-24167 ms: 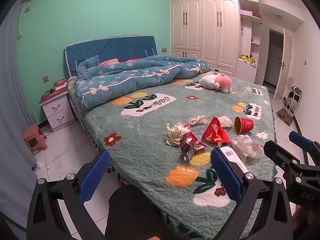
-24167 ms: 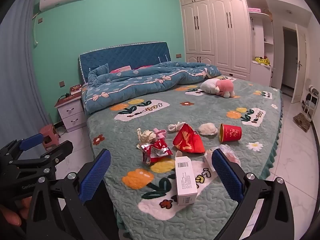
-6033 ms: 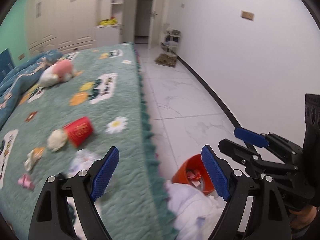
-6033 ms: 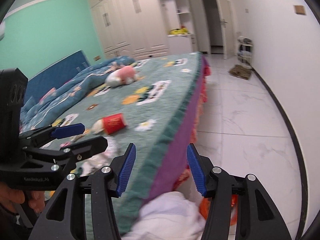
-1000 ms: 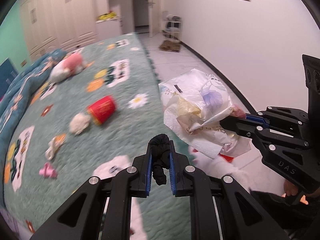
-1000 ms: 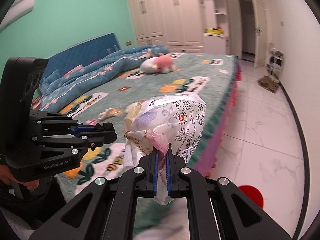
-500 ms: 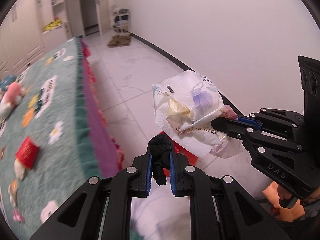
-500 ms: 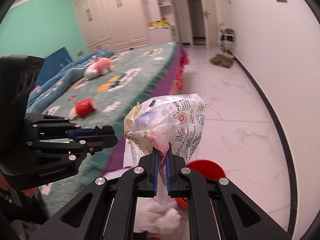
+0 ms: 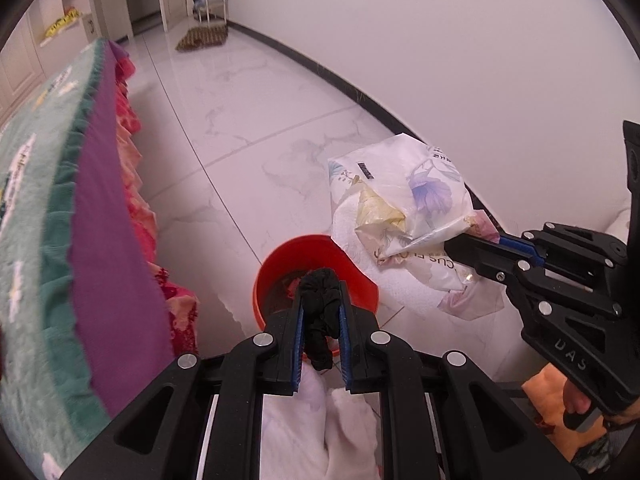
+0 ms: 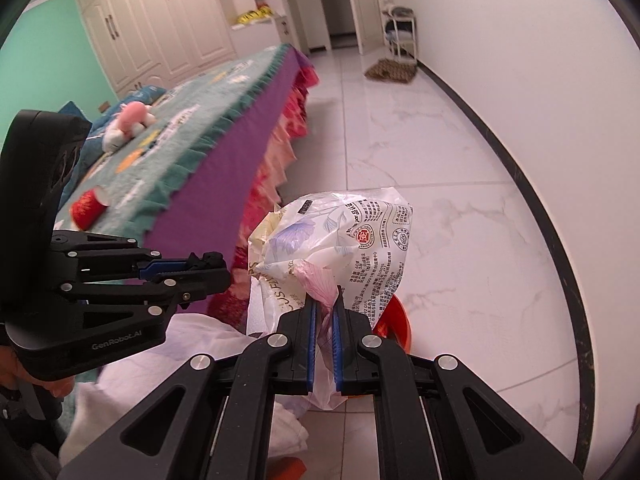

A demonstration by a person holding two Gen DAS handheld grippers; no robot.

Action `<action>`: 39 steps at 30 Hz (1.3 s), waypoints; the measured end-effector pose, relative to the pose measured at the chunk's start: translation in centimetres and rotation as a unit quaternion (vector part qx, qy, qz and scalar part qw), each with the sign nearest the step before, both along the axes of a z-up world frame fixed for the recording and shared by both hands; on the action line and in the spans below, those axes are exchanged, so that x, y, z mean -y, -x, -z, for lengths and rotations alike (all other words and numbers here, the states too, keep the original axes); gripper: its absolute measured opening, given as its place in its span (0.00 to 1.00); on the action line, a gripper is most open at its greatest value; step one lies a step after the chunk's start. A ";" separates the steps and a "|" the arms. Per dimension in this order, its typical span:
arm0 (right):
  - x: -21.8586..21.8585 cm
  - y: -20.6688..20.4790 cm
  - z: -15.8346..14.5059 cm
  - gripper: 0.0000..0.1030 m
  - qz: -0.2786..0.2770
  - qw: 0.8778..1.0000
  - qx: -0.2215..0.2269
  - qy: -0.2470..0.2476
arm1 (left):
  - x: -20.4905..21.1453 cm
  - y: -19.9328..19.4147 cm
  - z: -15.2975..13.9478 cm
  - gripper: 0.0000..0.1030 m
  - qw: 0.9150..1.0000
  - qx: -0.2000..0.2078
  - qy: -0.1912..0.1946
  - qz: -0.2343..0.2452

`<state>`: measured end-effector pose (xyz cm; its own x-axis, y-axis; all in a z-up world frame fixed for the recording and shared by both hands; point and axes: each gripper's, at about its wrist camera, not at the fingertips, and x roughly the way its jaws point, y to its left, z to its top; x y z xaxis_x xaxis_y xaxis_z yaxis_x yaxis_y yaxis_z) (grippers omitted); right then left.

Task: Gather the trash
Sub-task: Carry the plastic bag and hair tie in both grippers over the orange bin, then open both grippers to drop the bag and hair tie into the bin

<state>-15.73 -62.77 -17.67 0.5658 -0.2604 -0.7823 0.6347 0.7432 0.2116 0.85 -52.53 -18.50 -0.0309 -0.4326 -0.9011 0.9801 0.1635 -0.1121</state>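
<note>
Grippers clenched – left gripper (image 9: 320,312) on black rag (image 9: 320,320), right gripper (image 10: 323,312) on wrapper bundle (image 10: 332,240)

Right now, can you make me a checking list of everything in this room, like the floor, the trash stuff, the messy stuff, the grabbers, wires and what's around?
Surface: white marble tile floor, shiny.
Job's things: orange bin on the floor beside the bed; crumpled flowery plastic wrapper; black scrap.
Clutter: red paper cup lying on the bed; pink plush toy.
Grippers: left gripper shut on the black scrap; right gripper shut on the wrapper.
Cables: nothing seen.
Surroundings: white wall, cream wardrobes, brown mat.
</note>
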 end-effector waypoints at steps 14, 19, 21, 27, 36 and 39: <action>3.3 -0.9 7.2 0.07 0.031 0.997 -0.047 -0.045 | 4.4 -0.4 6.0 0.20 0.998 -0.041 -0.055 0.004; 3.9 -0.8 8.1 0.07 0.039 0.997 -0.054 -0.050 | 5.0 -0.1 6.8 0.38 0.997 -0.041 -0.064 0.007; 4.0 -0.8 8.3 0.07 0.041 0.996 -0.056 -0.053 | 5.0 0.1 6.8 0.42 0.997 -0.041 -0.064 0.010; 4.2 -1.1 8.7 0.07 0.042 0.996 -0.060 -0.057 | 5.4 -0.1 7.0 0.43 0.997 -0.042 -0.066 0.008; 3.9 -3.2 9.7 0.14 0.025 0.996 -0.062 -0.065 | 4.5 -1.1 5.7 0.43 0.998 -0.020 -0.055 -0.007; 3.7 -4.2 10.0 0.31 0.021 0.996 -0.063 -0.066 | 4.3 -1.9 5.6 0.43 0.998 -0.016 -0.055 -0.019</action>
